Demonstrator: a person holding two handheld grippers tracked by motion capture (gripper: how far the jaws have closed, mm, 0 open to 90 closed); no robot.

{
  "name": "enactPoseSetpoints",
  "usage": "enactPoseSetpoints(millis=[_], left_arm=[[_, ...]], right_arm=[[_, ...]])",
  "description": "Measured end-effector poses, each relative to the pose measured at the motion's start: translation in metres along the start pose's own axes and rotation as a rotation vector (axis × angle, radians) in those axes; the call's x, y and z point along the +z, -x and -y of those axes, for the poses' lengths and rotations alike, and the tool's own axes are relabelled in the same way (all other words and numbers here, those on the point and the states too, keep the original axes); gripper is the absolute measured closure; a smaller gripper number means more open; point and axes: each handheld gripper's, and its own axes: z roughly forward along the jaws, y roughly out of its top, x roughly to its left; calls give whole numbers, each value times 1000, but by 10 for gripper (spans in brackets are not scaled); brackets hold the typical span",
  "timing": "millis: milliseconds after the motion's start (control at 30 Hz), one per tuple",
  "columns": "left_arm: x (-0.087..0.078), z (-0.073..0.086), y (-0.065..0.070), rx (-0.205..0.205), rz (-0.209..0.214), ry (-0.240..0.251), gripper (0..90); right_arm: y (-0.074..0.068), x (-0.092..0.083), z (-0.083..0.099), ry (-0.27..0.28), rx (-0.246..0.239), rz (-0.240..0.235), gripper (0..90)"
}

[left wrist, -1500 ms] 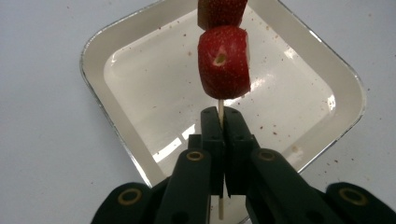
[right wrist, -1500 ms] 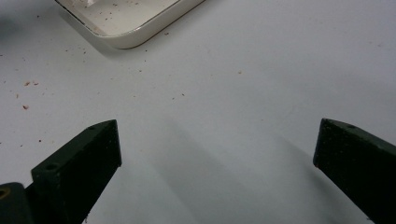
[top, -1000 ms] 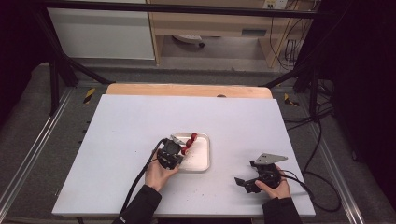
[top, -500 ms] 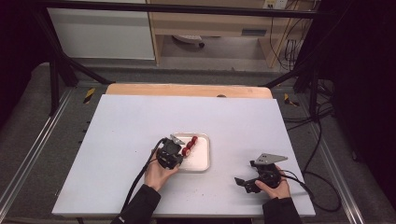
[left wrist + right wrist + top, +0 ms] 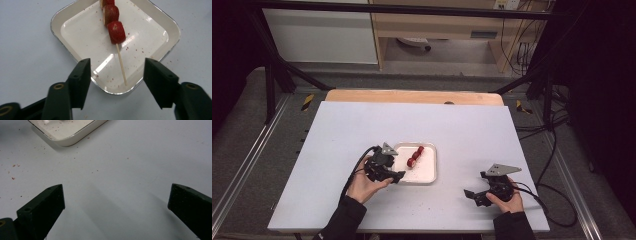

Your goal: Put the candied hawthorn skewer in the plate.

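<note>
Skewer (image 5: 113, 27) lies on tray (image 5: 160, 20); left gripper (image 5: 116, 75) fingers just opened, empty. Back straight off, clear the stick. Right gripper (image 5: 115, 200) fingers apart over tabletop (image 5: 140, 157).

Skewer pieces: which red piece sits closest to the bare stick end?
The lowest red piece in the left gripper view, showing a pale cut face. The bare stick emerges straight from it; the other pieces stack beyond it on the tray.

Black left gripper (image 5: 398, 170), right gripper (image 5: 473, 192) – grey plates, trailing cables, dark sleeves
</note>
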Motion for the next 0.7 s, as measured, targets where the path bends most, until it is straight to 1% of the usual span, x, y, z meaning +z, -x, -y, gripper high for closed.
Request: enactPoseSetpoints(millis=[67, 133, 200, 367, 400, 567, 600, 700], left_arm=[[-6, 5, -3, 5, 4, 6, 351], [-12, 12, -7, 18, -2, 18, 284], [-18, 21, -13, 27, 12, 21, 239], [-30, 44, -27, 2, 25, 43, 156], [-32, 49, -29, -6, 22, 49, 147], [-42, 79, -43, -45, -13, 90, 132], [-44, 86, -46, -61, -23, 104, 127], [-47, 102, -52, -82, -45, 123, 127]], right_arm=[[0, 0, 0, 0, 2, -2, 15], [0, -1, 0, 0, 2, 0, 14], [0, -1, 0, 2, 3, -3, 14], [1, -2, 0, 3, 8, 3, 14], [1, -2, 0, 2, 8, 3, 13], [1, -2, 0, 3, 3, 3, 12], [1, -2, 0, 3, 12, 3, 12], [1, -2, 1, -1, 11, 4, 11]])
